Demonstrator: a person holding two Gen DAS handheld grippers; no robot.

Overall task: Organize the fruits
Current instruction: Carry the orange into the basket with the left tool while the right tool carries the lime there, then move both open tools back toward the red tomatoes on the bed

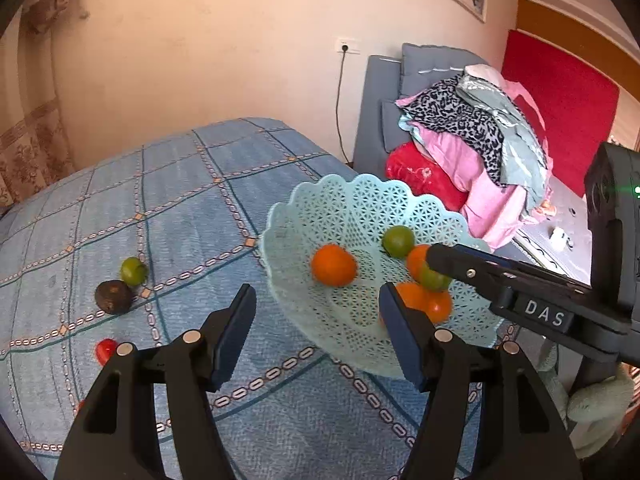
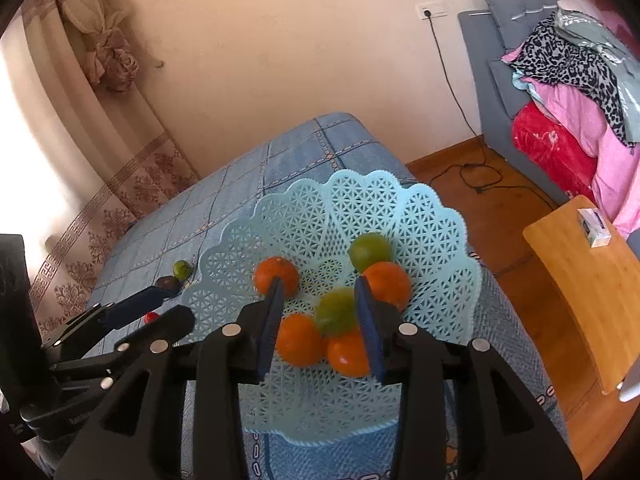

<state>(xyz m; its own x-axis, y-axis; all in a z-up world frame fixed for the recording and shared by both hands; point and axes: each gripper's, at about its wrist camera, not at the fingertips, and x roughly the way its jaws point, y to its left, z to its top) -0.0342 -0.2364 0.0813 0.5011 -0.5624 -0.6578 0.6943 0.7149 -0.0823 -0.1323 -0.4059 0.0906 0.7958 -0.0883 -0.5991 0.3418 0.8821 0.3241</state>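
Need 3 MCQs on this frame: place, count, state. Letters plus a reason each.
1. The dark brown round fruit lies: A) in the light blue lattice plastic basket; B) on the blue checked tablecloth beside a green round fruit; C) in a hand-held gripper.
2. Orange round fruits in the basket: A) two; B) six; C) four.
3. The left hand-held gripper is: A) open, empty; B) shut on a fruit; C) shut on the rim.
1 B: it sits on cloth outside the basket. 2 C: four show. 3 A: jaws apart, gripping nothing.
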